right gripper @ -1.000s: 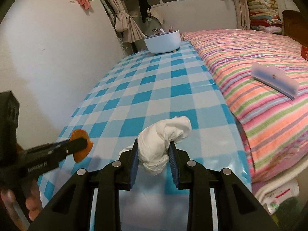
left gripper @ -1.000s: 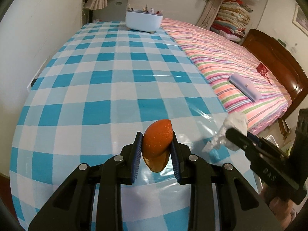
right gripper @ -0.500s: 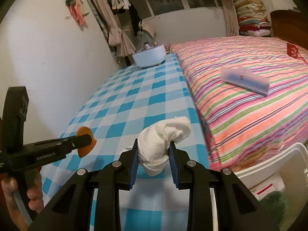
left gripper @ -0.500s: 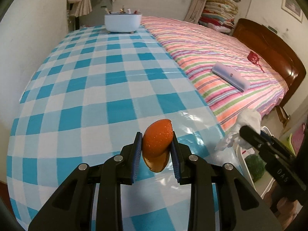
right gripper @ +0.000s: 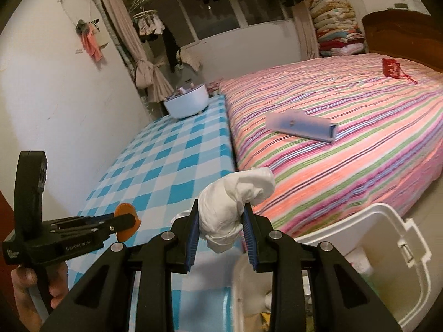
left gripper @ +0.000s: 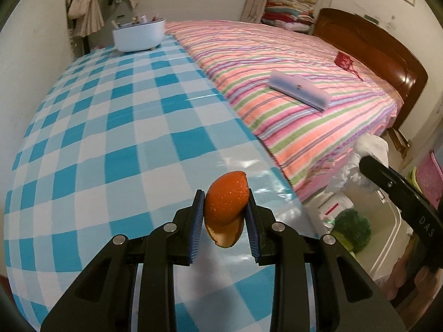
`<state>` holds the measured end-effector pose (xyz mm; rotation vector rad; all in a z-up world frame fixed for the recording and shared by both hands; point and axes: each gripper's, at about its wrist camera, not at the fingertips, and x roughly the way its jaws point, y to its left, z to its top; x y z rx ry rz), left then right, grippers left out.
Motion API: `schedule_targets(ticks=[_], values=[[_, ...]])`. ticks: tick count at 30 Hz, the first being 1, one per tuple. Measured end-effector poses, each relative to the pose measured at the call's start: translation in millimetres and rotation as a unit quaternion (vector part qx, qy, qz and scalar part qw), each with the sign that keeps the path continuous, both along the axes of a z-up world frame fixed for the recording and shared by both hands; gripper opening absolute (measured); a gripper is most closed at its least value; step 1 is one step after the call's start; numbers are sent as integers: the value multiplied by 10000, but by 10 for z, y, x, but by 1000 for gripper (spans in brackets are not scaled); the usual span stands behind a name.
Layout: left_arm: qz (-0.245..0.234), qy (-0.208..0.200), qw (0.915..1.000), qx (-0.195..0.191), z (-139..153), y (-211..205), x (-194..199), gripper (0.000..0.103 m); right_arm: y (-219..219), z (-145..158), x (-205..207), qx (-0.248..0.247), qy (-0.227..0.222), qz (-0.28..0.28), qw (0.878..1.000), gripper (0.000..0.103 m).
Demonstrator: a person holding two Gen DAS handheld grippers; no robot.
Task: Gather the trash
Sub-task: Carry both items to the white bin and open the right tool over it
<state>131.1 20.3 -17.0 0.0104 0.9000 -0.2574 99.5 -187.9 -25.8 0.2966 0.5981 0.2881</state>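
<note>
Left wrist view: your left gripper (left gripper: 224, 215) is clamped on a piece of orange peel (left gripper: 225, 206), held above the near corner of the desk (left gripper: 110, 144) with its blue-checked cloth. Right of it, your right gripper (left gripper: 368, 163) carries a white crumpled tissue (left gripper: 371, 144) over the gap beside the striped bed (left gripper: 290, 83).

Right wrist view: your right gripper (right gripper: 220, 229) pinches the tissue (right gripper: 232, 199) tight, just above the white bin (right gripper: 398, 238) on the floor. The left gripper (right gripper: 124, 220) shows at left, peel (right gripper: 126, 211) between its fingers.
</note>
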Motion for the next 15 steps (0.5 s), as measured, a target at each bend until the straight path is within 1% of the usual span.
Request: schedule_targets(ticks=[4, 15], values=[[-194, -33, 9998, 62, 15, -196, -46, 28, -147, 13, -53, 31, -41, -131, 9999, 28], [-515, -90, 9986, 128, 50, -559, -150, 28, -488, 17, -257, -46, -156, -493, 9987, 28]])
